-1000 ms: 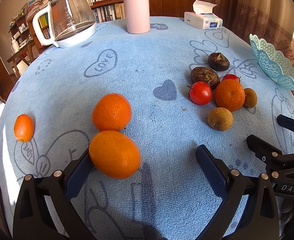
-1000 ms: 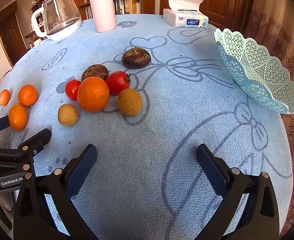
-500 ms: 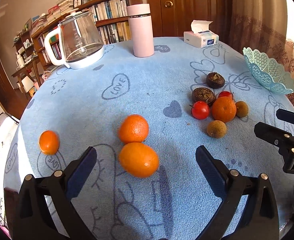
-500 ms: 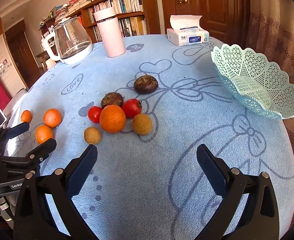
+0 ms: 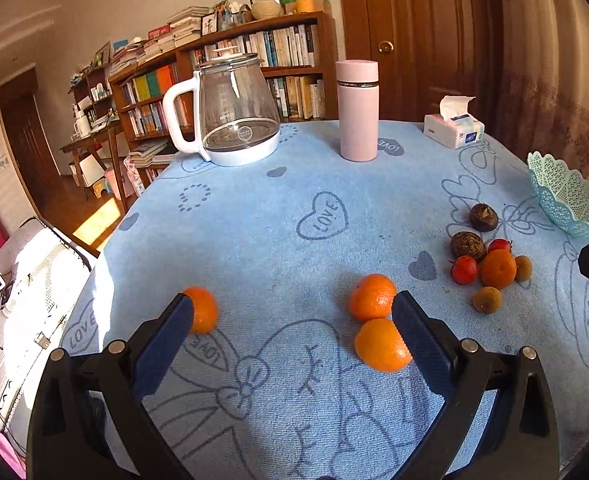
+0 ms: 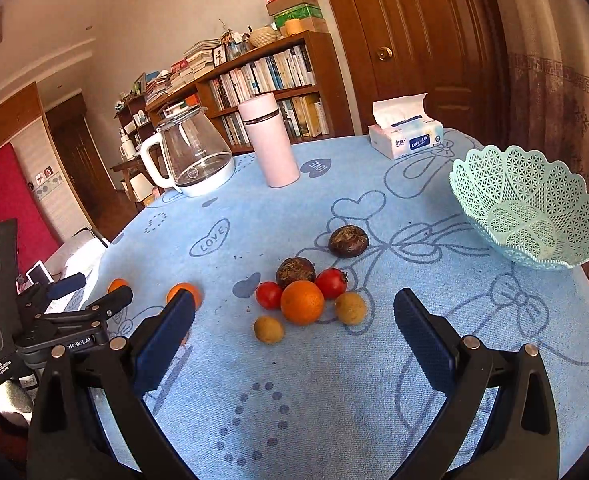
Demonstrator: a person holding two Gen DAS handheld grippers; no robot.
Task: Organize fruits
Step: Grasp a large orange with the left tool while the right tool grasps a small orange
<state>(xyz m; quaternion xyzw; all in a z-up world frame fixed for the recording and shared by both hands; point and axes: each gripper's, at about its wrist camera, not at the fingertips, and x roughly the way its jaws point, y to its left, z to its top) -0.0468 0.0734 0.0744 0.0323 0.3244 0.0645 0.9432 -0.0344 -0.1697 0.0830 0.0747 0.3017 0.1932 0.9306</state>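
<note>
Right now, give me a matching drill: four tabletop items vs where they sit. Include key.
Items:
1. glass kettle
2. tissue box
3. mint basket
4. big orange

Places:
A. right edge of the table, nothing in it
B. in the fruit cluster, between two red fruits
C. far left, beside the pink bottle
D. far side, near the door

Pairs: 1-C, 2-D, 3-A, 4-B

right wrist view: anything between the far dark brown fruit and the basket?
Nothing. Only bare blue tablecloth with a printed bow between the dark brown fruit and the mint basket; the right wrist view shows it.
</note>
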